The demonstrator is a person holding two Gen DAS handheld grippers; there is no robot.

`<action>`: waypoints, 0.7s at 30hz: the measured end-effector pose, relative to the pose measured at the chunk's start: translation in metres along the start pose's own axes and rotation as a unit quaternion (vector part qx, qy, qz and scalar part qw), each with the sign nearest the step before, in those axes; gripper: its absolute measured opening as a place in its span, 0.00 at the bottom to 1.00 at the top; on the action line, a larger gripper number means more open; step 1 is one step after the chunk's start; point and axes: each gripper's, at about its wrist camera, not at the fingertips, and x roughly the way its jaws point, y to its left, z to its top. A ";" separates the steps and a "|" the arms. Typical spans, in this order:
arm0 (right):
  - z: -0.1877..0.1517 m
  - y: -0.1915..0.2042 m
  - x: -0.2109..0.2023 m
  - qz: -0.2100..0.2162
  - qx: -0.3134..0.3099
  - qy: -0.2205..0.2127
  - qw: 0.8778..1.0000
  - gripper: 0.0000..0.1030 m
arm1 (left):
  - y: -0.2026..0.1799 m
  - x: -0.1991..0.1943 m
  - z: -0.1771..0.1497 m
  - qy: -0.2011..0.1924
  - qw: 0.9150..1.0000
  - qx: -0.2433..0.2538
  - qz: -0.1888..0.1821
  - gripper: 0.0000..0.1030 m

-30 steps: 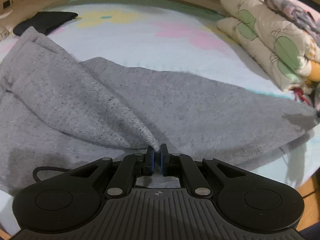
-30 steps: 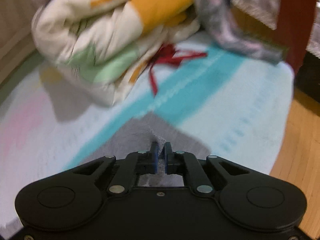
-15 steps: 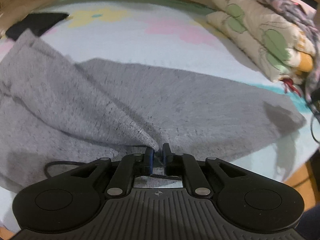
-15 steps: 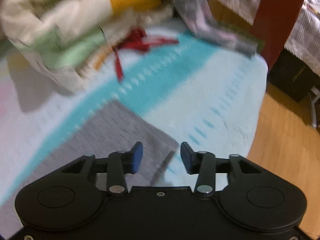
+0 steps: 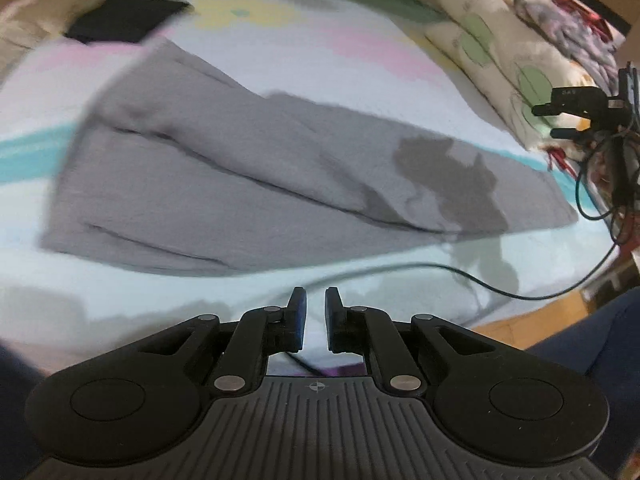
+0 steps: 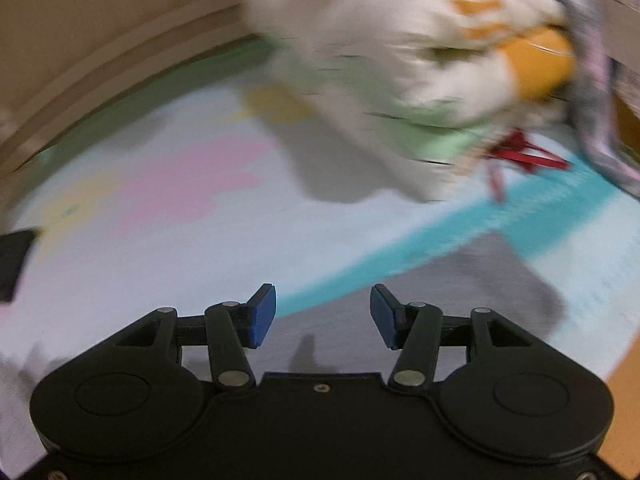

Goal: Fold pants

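Pants (image 5: 248, 184): plain heather grey. Bed sheet (image 5: 352, 60): pale blue, pink and yellow patches, teal stripe. Folded quilt (image 5: 500, 60): cream, green blobs, orange patch. Dark cloth (image 5: 124, 20): black. Both tools black, blue pads (image 6: 262, 316).

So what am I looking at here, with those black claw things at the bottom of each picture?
Those are two hand-held grippers; a person carries one in each hand, and each has a camera looking along its fingers. One picture is from the left gripper, the other from the right gripper. Both have blue pads, stand open and hold nothing. Ahead of the left one, the grey knitted pants lie spread on the pastel patterned bedsheet. The right view, blurred, shows a folded white quilt with green and orange patches at the bed's far side.
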 end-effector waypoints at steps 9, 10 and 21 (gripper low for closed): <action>-0.030 0.134 -0.011 0.163 -0.106 0.018 0.981 0.63 | 0.063 0.015 0.053 -0.073 0.986 -0.087 0.121 0.10; -0.035 0.149 -0.010 0.175 -0.119 0.020 0.977 0.63 | 0.068 0.023 0.060 -0.074 0.985 -0.090 0.128 0.10; -0.122 0.287 0.029 0.243 -0.263 0.070 0.931 0.63 | 0.152 0.100 0.120 -0.025 0.982 -0.132 0.133 0.10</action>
